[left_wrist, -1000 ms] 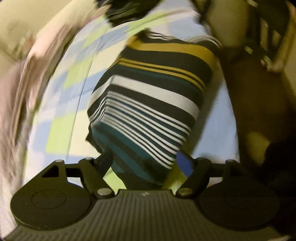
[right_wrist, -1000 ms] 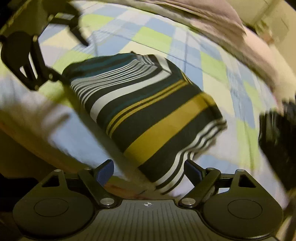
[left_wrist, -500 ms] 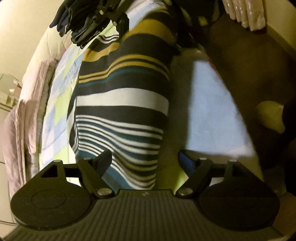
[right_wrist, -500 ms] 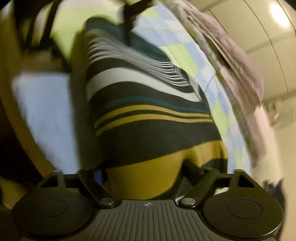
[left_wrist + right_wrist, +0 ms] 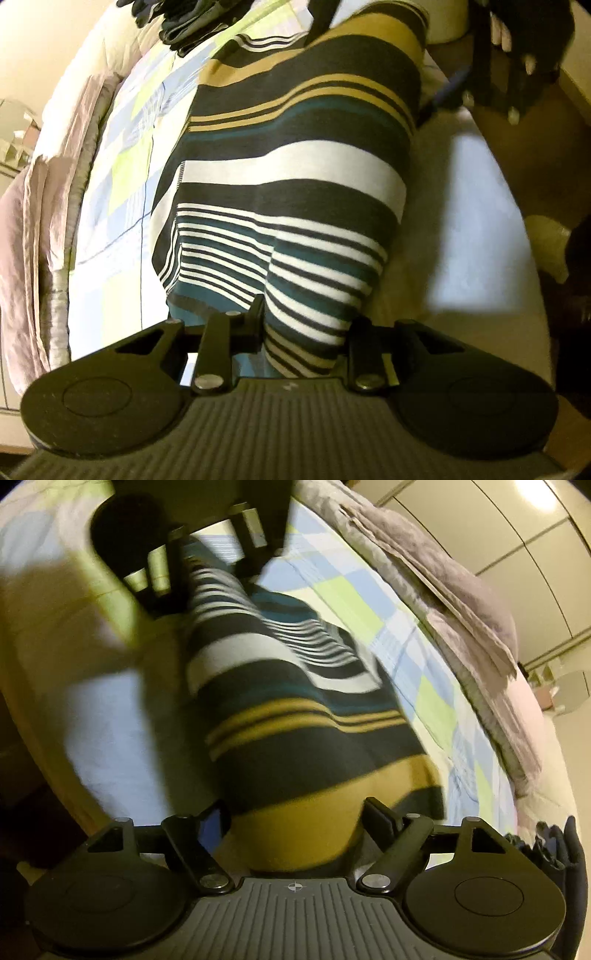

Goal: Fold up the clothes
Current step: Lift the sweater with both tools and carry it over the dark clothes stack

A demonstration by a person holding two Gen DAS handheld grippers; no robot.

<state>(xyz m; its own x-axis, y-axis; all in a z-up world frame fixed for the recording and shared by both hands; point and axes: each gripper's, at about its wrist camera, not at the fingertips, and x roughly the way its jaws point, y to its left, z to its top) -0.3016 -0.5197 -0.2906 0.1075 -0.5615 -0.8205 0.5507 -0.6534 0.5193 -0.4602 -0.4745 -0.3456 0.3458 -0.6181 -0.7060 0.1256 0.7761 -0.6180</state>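
A folded striped garment (image 5: 295,173) in black, white, teal and mustard lies on the checked bedsheet (image 5: 122,166) near the bed's edge. My left gripper (image 5: 306,328) is at its thin-striped end. The jaws are closing and the cloth is bunched and pinched between the pads. My right gripper (image 5: 297,819) is at the opposite, mustard end (image 5: 295,834). Its jaws stand wide and are opening, with the mustard band lying between the fingers. One blue-padded finger (image 5: 448,86) of the right gripper shows at the far end in the left wrist view.
A pile of dark clothes (image 5: 173,18) lies on the bed beyond the garment, also visible as dark clothes (image 5: 554,845). A folded pinkish-grey blanket (image 5: 461,590) runs along the far side. The bed's edge (image 5: 498,221) drops to a dark floor.
Both grippers have dropped close onto the garment's two ends. The left jaws have closed in on the thin-striped end. The right jaws, narrower half a second ago, have widened around the mustard end.
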